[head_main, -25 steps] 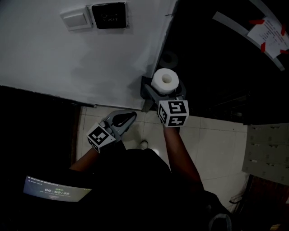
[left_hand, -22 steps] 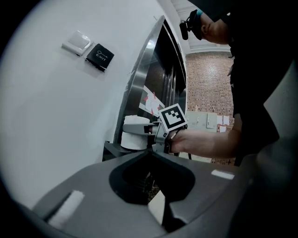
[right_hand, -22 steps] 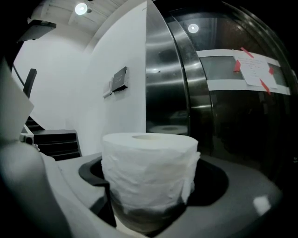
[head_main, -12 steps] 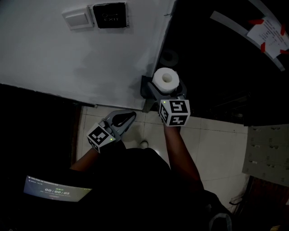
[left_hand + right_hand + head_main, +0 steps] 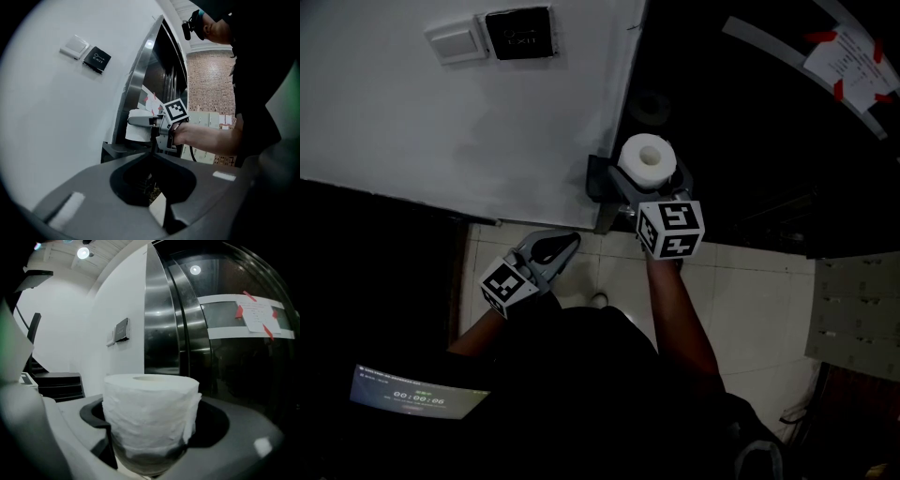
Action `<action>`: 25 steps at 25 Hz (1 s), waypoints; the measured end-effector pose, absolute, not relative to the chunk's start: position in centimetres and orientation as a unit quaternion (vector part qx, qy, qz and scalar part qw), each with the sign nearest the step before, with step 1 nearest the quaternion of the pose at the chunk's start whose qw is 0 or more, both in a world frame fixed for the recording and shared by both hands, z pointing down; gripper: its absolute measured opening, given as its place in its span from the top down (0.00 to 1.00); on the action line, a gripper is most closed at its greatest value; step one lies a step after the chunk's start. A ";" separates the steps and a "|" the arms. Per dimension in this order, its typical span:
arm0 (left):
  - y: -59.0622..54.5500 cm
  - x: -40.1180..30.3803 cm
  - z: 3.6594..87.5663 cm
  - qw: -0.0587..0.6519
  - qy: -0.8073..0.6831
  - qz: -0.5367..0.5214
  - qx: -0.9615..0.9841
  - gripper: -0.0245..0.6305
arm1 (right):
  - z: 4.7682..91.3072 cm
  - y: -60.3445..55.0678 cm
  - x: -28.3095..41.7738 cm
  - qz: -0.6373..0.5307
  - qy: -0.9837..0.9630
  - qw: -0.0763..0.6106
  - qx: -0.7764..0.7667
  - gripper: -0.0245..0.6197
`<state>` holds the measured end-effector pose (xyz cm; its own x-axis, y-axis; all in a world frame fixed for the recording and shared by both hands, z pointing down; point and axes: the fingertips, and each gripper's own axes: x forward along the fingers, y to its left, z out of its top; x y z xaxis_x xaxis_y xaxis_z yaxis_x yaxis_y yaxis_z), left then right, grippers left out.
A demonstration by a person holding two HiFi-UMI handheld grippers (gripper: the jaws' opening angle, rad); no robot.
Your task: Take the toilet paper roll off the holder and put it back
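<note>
Lifting toilet paper roll point(image 5: 150, 413) off the holder point(image 5: 598, 178).
Right hand-held gripper point(image 5: 649, 173), jaws just closed, grasps the upright roll between them; holder just beneath. Left hand-held gripper point(image 5: 567, 242) clenched, empty. Raise straight, squeeze lightly.

a white toilet paper roll point(image 5: 645, 161) stands upright, its hollow core facing up and its outer sheet a little loose on one side. it is clasped in the right gripper point(image 5: 652, 190), whose jaws have just been closing on it, directly over the dark holder point(image 5: 598, 180) at the wall's corner.
</note>
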<state>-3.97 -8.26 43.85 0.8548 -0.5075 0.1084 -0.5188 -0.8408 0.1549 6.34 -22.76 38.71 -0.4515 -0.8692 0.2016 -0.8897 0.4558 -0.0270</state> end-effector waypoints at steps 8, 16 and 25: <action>-8.1 -3.7 43.8 0.089 -0.265 0.032 0.960 0.96 | 38.6 -22.7 10.8 0.066 -0.841 0.077 0.532 0.24; -7.8 -3.4 44.1 0.087 -0.258 0.032 0.962 0.96 | 39.4 -22.8 16.9 0.061 -0.820 0.086 0.562 0.24; -7.5 -3.3 44.0 0.087 -0.255 0.038 0.962 0.96 | 41.5 -23.1 20.2 0.066 -0.811 0.091 0.574 0.24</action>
